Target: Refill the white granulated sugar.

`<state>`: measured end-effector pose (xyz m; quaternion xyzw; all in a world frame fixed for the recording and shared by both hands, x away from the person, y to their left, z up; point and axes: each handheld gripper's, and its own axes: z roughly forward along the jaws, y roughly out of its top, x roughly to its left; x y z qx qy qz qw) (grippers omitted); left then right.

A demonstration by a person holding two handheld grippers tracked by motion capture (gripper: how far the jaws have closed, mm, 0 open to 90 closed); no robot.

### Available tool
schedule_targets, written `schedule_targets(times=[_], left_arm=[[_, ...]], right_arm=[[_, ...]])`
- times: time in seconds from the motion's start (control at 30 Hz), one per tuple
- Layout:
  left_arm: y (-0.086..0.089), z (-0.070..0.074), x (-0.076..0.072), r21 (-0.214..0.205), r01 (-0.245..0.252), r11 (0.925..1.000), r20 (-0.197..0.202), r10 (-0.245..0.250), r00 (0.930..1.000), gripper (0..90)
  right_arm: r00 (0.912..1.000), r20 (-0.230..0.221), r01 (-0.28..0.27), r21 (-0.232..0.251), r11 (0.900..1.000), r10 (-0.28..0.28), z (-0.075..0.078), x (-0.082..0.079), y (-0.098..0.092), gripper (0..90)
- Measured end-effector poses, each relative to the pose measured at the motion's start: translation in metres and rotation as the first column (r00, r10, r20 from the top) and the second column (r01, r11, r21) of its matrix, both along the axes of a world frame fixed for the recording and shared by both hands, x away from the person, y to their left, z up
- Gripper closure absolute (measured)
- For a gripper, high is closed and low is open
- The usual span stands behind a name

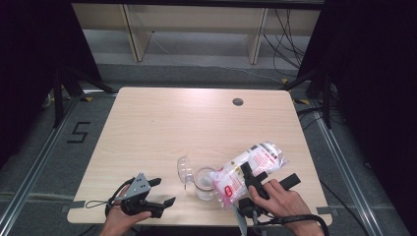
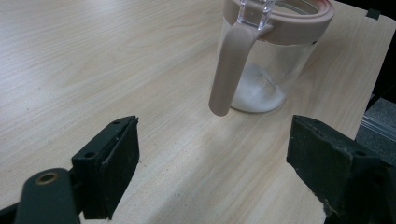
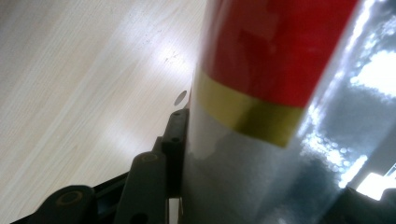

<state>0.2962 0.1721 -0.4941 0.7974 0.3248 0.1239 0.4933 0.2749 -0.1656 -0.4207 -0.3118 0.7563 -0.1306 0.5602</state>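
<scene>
A clear jar (image 1: 204, 184) with a pinkish-beige rim stands near the table's front edge, its clear domed lid (image 1: 184, 169) swung open to the left. In the left gripper view the jar (image 2: 275, 60) holds a little white powder and a beige latch hangs down its side. A plastic bag (image 1: 255, 160) of white grains with a red label lies tilted, its lower end at the jar's mouth. My right gripper (image 1: 268, 174) is shut on the bag (image 3: 280, 93), whose red and yellow print presses against one pad. My left gripper (image 1: 164, 191) stands open, left of the jar, with nothing between its fingers (image 2: 112, 163).
The light wooden table (image 1: 162, 123) has a round cable hole (image 1: 238, 102) at the back right. Dark curtains flank the table, and cables and shelf legs stand behind it. The table's right edge (image 2: 373, 56) lies close behind the jar in the left gripper view.
</scene>
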Motion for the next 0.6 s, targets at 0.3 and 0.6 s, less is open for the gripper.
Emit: schedule_targets(times=[0.3, 0.6], left_arm=[[0.0002, 0.0002, -0.0001, 0.007, 0.001, 1.0, 0.001, -0.001, 1.0, 16.6], [0.0001, 0.0003, -0.0002, 0.005, -0.002, 1.0, 0.0, 0.002, 1.0, 16.6]], right_arm=[[1.0, 0.004, 0.003, -0.006, 1.0, -0.003, 0.0006, 0.0003, -0.0008, 63.8], [0.9998, 0.019, -0.002, -0.016, 0.9999, 0.002, 0.0004, -0.0002, 0.0005, 64.1]])
